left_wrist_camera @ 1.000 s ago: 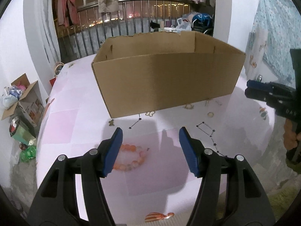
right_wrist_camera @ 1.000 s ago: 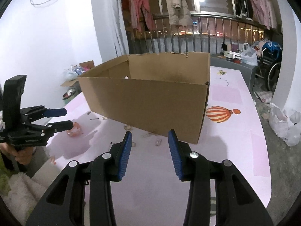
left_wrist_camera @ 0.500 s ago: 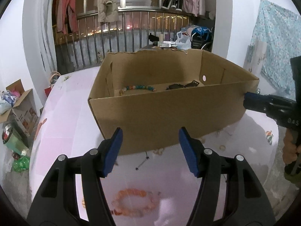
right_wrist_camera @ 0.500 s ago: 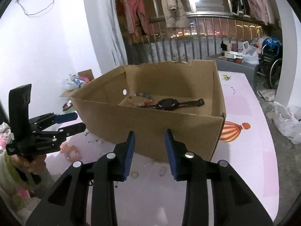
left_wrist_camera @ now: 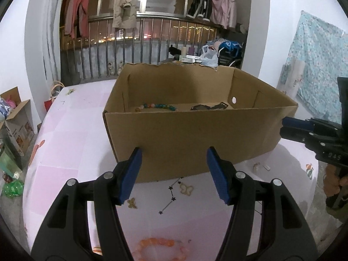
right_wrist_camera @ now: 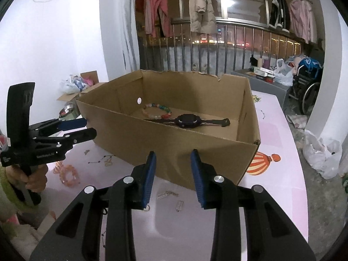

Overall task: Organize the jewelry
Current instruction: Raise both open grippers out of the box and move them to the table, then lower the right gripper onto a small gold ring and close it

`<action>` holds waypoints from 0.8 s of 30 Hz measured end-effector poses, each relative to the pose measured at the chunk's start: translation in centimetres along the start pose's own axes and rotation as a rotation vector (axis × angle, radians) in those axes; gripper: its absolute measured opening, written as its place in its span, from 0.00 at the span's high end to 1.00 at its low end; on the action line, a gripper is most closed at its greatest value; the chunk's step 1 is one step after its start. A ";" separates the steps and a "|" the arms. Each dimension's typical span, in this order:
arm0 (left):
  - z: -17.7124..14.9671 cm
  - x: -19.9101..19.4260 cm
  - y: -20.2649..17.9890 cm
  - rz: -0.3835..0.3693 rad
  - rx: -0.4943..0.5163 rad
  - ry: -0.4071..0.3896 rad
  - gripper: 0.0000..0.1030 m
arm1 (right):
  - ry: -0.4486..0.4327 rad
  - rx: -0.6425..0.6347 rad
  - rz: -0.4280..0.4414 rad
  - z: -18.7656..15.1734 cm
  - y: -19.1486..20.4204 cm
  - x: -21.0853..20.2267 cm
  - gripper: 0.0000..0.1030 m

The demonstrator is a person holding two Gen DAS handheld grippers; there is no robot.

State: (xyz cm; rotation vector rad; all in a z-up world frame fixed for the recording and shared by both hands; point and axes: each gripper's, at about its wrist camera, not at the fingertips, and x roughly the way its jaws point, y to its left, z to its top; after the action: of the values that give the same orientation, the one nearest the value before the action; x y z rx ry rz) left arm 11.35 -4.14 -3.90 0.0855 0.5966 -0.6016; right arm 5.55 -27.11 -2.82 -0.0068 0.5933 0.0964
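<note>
my left gripper (left_wrist_camera: 174,174) fingers open, empty; right gripper (right_wrist_camera: 173,178) fingers just narrowed, empty. orange bracelet (left_wrist_camera: 161,249) lies on counter (left_wrist_camera: 71,143) near box (left_wrist_camera: 184,143). risk: beads slipping from grip.

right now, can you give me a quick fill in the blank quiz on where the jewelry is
1. The black watch lies inside the cardboard ____.
2. The colourful bead bracelet lies in the box beside the ____.
3. The orange bracelet lies on the pink ____, outside the box.
4. Both the left gripper and the right gripper hold ____.

Missing words: box; watch; table; nothing
</note>
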 end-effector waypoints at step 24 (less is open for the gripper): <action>-2.9 1.7 5.8 -0.094 0.090 0.191 0.74 | 0.110 -0.180 0.240 -3.6 2.2 0.7 0.74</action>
State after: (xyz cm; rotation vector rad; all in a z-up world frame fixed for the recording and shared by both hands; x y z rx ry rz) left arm 14.27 0.47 -7.76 0.2021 0.7618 -0.7168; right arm 3.94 -25.03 -6.20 -0.1163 0.6922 0.3839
